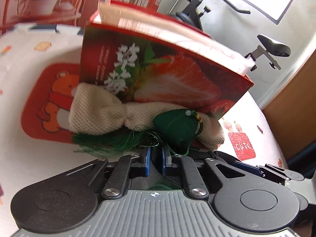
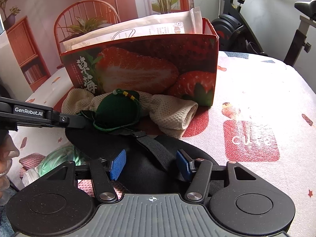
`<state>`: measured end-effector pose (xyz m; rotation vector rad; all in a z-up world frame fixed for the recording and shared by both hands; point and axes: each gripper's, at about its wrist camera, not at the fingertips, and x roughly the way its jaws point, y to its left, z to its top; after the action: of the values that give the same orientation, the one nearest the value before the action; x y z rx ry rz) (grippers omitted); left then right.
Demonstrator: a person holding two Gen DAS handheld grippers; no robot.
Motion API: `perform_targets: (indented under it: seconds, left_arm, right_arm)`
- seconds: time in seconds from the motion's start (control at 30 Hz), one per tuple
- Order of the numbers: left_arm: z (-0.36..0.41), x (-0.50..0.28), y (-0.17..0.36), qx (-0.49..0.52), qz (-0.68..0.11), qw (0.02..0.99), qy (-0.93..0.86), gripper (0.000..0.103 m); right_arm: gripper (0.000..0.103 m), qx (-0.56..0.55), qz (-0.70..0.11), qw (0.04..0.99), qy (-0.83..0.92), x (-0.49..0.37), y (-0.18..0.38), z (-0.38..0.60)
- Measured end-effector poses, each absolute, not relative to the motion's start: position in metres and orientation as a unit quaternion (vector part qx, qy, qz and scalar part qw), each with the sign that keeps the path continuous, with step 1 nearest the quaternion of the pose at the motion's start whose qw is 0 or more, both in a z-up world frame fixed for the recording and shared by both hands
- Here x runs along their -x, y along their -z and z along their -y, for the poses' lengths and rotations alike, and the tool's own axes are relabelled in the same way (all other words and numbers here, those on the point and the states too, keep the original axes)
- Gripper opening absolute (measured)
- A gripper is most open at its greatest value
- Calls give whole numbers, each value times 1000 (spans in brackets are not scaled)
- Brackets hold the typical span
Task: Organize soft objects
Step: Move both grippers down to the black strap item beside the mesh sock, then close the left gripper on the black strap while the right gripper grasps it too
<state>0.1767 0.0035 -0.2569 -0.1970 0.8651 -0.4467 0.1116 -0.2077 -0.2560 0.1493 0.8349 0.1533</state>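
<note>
Two grippers (image 1: 156, 160) (image 2: 151, 163), sachet (image 2: 116, 108) against box (image 2: 142, 67)

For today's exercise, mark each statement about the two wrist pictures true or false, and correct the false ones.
1. The strawberry box stands on the patterned cloth. True.
2. The green sachet lies inside the box. False: it lies in front of the box, on the beige knitted cloth.
3. The right tool is open, above a black padded item. True.
4. The left tool is wide open. False: its blue pads are nearly together, with green cord between them.
5. White paper packets stick out of the box. True.
</note>
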Motion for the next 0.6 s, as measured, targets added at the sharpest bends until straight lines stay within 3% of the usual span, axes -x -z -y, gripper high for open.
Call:
perform_targets:
  seconds: [0.33, 0.6]
  left_arm:
    - [-43, -142, 237, 110, -363, 917, 123, 10]
    - [-61, -149, 256, 130, -408, 900, 81, 11]
  right_arm:
    - [59, -58, -406, 909, -70, -110, 255, 204]
    - [59, -60, -409, 908, -73, -110, 256, 203]
